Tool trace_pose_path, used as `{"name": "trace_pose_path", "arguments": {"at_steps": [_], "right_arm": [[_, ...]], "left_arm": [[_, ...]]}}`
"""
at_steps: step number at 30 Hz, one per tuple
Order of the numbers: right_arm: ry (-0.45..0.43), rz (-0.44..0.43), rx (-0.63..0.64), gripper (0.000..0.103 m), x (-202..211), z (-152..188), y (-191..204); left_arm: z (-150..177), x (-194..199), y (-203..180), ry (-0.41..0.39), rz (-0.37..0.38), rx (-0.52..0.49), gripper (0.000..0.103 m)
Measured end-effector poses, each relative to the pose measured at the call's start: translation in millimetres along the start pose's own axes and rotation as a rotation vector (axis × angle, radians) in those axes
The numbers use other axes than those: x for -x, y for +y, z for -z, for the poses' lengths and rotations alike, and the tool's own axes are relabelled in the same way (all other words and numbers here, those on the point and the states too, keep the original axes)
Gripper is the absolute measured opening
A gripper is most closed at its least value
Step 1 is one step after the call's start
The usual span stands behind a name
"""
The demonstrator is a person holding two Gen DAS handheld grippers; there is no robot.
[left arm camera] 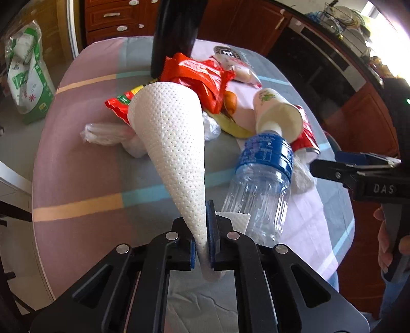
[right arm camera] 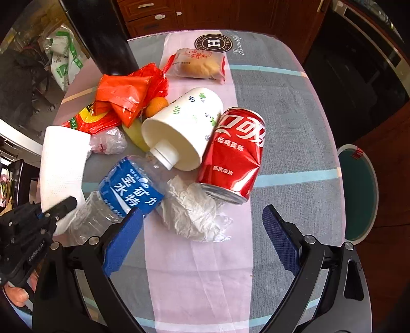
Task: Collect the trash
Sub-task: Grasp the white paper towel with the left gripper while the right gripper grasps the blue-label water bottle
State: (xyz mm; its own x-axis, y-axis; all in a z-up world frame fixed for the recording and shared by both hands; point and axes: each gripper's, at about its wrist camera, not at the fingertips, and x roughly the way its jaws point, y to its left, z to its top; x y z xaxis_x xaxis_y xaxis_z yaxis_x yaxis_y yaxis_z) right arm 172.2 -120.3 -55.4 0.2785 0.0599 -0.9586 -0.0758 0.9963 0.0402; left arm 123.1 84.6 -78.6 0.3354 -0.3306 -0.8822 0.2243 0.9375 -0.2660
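table: striped cloth (right arm camera: 294,133) | floor left: green-white bag (left arm camera: 28,76) | behind: wooden drawers (left arm camera: 115,18) | right: round stool (right arm camera: 361,192)

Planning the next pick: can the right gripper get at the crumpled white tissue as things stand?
Probably yes. The right gripper is open and empty, with the crumpled white tissue lying just ahead between its fingers. Only the water bottle and dented red can crowd its sides.

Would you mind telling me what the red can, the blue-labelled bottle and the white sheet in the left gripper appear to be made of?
The red can looks like thin glossy metal, probably aluminium: dented side, silvery rim. The blue-labelled bottle appears to be clear ribbed plastic, crumpled, with a white cap. The white sheet looks like matte embossed paper towel, dimpled all over, pinched in the left gripper.
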Motion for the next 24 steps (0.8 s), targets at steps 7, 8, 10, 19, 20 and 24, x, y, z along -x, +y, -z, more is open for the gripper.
{"name": "trace_pose_path", "arguments": {"at_steps": [7, 8, 10, 19, 20, 24], "right_arm": [[0.003, -0.041, 0.026, 0.09, -4.1, 10.8, 27.8], [-0.001, -0.044, 0.03, 0.09, -4.9, 12.1, 30.5], [-0.013, -0.051, 0.035, 0.09, -6.9, 15.3, 34.9], [-0.004, -0.13, 0.056, 0.071, -15.1, 20.2, 51.9], [0.004, -0.141, 0.058, 0.071, -17.7, 19.9, 54.6], [0.043, -0.158, 0.062, 0.064, -34.5, 19.4, 59.5]], "left_arm": [[31.1, -9.6, -17.2, 0.069, 0.133, -0.018, 0.008], [33.6, -10.7, -18.1, 0.073, 0.143, -0.014, 0.008], [37.3, -12.0, -18.1, 0.074, 0.153, -0.004, 0.008], [43.8, -11.4, -1.0, 0.062, 0.127, 0.073, 0.008], [44.1, -11.1, -0.6, 0.06, 0.127, 0.078, 0.008], [43.4, -7.5, -4.0, 0.051, 0.119, 0.085, 0.008]]}}
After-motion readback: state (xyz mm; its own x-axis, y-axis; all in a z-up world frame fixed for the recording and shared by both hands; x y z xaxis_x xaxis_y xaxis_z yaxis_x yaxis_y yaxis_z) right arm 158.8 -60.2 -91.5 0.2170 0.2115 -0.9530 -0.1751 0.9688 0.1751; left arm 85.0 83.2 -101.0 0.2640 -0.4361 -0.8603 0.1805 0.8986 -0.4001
